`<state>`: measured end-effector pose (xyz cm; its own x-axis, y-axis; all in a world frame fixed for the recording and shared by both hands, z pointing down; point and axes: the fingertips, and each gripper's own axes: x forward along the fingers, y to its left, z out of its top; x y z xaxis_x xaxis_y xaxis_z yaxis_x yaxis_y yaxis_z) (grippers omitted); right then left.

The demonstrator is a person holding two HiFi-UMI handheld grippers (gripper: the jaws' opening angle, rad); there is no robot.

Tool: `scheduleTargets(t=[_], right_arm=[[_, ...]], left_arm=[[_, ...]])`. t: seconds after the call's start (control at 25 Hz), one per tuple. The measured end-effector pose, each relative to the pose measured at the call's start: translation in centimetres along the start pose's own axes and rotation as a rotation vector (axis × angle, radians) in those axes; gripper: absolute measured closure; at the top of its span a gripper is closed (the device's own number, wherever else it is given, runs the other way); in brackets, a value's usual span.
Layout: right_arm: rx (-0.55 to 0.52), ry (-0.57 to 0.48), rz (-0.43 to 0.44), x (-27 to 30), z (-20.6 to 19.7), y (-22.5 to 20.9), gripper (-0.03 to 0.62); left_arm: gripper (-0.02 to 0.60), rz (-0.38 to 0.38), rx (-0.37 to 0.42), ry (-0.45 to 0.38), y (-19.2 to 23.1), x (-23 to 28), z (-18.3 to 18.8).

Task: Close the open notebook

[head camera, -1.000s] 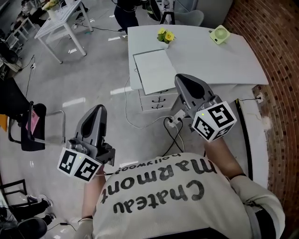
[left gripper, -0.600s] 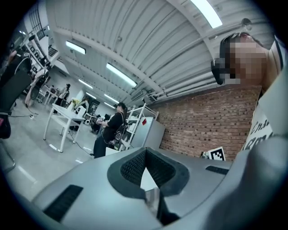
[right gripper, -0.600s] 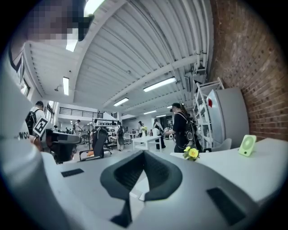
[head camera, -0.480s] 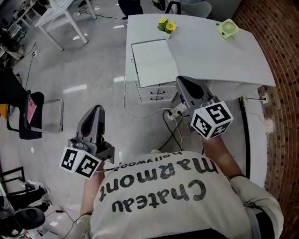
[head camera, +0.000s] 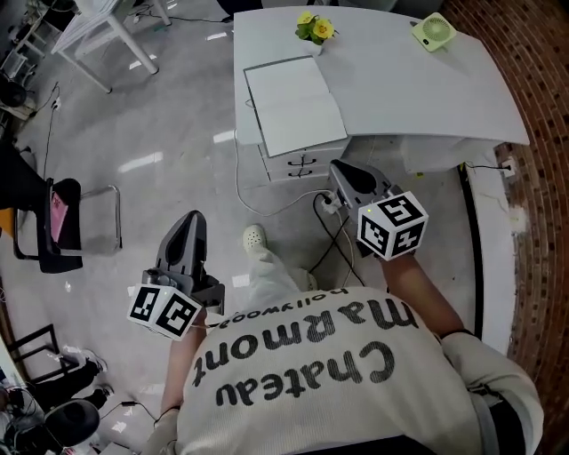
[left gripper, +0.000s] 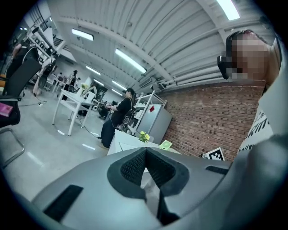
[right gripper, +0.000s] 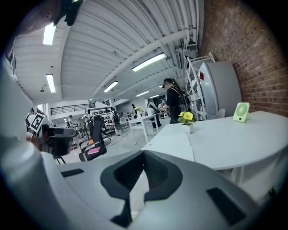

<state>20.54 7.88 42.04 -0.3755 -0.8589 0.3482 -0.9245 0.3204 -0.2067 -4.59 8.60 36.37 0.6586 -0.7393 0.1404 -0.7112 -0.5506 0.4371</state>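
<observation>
The open notebook (head camera: 293, 102) lies flat, white pages up, on the left part of the white table (head camera: 427, 98); in the right gripper view the notebook (right gripper: 173, 143) shows beside a flower vase. Both grippers hang low in front of the person's body, well short of the table. My left gripper (head camera: 189, 219) is over the floor to the left, jaws together and empty (left gripper: 146, 150). My right gripper (head camera: 342, 169) is near the table's front edge, below the notebook, jaws shut on nothing (right gripper: 144, 153).
Yellow flowers (head camera: 313, 27) and a small green fan (head camera: 434, 31) stand at the table's back. A drawer unit (head camera: 298, 164) sits under the table, with cables (head camera: 333, 244) on the floor. A black chair (head camera: 53, 222) stands left, a brick wall (head camera: 542, 133) right.
Both grippers have sunk lower and closer to the body. The table with the notebook sits higher in the head view, and a white shoe has come into view.
</observation>
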Motion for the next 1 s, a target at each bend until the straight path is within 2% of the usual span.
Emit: scheduleTargets(t=[0.36, 0.52, 0.88, 1.0], right_arm=[[0.054, 0.107, -0.025, 6.3, -3.1, -0.7, 0.59], [0.023, 0.151, -0.035, 9.2, -3.9, -0.6, 0.589], [-0.028, 0.221, -0.009, 15.2, -5.0, 0.2, 0.497], [-0.047, 0.242, -0.004, 16.7, -5.3, 0.5, 0.429]], left_arm=[[0.581, 0.002, -0.029, 0.047, 5.5, 2.5, 1.0], [0.581, 0.023, -0.032, 0.045, 8.0, 2.8, 2.0], [0.581, 0.104, -0.064, 0.05, 12.6, 1.1, 2.0], [0.581, 0.135, -0.069, 0.041, 13.6, 0.2, 2.0]])
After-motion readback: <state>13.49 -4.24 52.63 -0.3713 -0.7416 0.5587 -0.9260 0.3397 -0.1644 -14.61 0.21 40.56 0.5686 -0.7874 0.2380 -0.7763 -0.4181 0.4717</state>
